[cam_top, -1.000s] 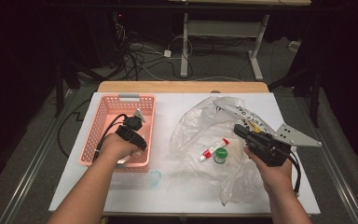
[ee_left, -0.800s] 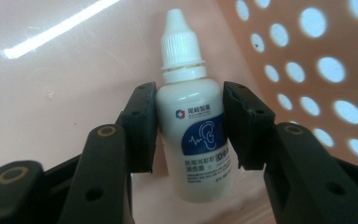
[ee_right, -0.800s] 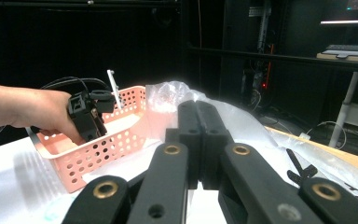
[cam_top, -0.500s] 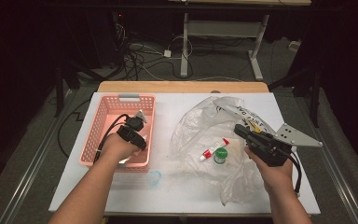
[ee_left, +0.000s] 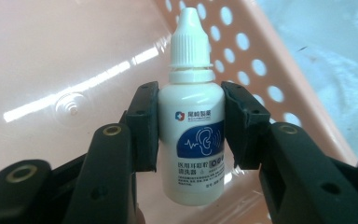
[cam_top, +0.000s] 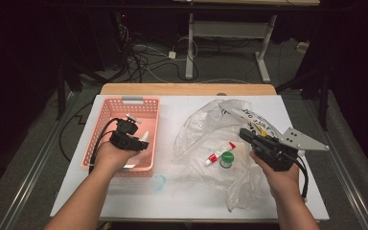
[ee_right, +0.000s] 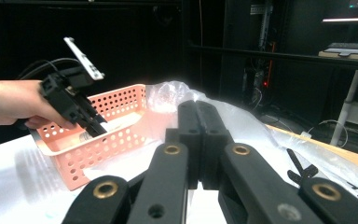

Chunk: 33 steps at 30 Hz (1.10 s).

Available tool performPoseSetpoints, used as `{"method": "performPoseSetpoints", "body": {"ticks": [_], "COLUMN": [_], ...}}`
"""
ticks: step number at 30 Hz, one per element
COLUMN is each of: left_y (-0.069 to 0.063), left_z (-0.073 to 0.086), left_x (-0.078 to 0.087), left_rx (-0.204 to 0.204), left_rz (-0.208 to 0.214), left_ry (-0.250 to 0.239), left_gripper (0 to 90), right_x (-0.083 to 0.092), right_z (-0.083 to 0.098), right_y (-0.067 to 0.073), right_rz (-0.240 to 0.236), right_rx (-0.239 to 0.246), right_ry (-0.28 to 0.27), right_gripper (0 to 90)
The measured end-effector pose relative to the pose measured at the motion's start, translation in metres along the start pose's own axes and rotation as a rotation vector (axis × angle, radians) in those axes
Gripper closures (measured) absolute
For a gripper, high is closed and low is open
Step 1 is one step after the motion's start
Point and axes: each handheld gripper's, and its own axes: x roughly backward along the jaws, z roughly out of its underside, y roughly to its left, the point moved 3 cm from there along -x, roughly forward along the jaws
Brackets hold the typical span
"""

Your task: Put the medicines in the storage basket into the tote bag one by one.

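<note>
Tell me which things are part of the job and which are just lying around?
In the job:
- white dropper bottle, between the left tongs
- pink basket under it

Lying about:
- clear plastic bag
- red and white tube
- green cap
- small clear lid
- right tongs, shut and empty

The high view looks down on the table (cam_top: 187,103); both gripper views, low and close, share the pink basket (cam_top: 106,112).

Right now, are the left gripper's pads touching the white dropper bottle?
Touching. In the left gripper view, the left gripper has both pads pressed against the sides of the white dropper bottle, above the pink basket.
</note>
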Motion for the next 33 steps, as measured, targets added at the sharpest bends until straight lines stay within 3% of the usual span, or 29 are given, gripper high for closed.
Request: {"method": "performPoseSetpoints", "body": {"ticks": [4,11,21,26,29,33], "left_y": [-0.003,-0.009,-0.020,-0.023,-0.023,-0.026], "left_z": [0.010,0.026,0.041,0.047,0.054,0.057], "left_x": [0.008,0.014,0.013,0.016,0.017,0.020], "left_rx": [-0.022,-0.024,-0.089,-0.085,-0.062,-0.079], "left_rz": [-0.004,-0.004,-0.041,-0.050,-0.028,-0.025], "left_ry": [-0.069,-0.184,-0.270,-0.343,-0.399,-0.414], "left_gripper": [58.1,58.1,58.1,58.1,58.1,58.1], "right_x": [0.000,-0.001,-0.002,-0.003,-0.003,-0.003], "right_z": [0.000,0.001,0.002,0.003,0.003,0.002], "right_y": [0.000,0.001,0.000,0.001,0.001,0.002], "right_rz": [0.000,-0.001,0.001,-0.002,0.000,-0.001], "right_rx": [-0.001,0.003,0.000,0.007,0.010,0.011], "right_ry": [0.003,0.007,0.010,0.017,0.016,0.013], "right_gripper": [90.0,90.0,90.0,90.0,90.0,90.0]}}
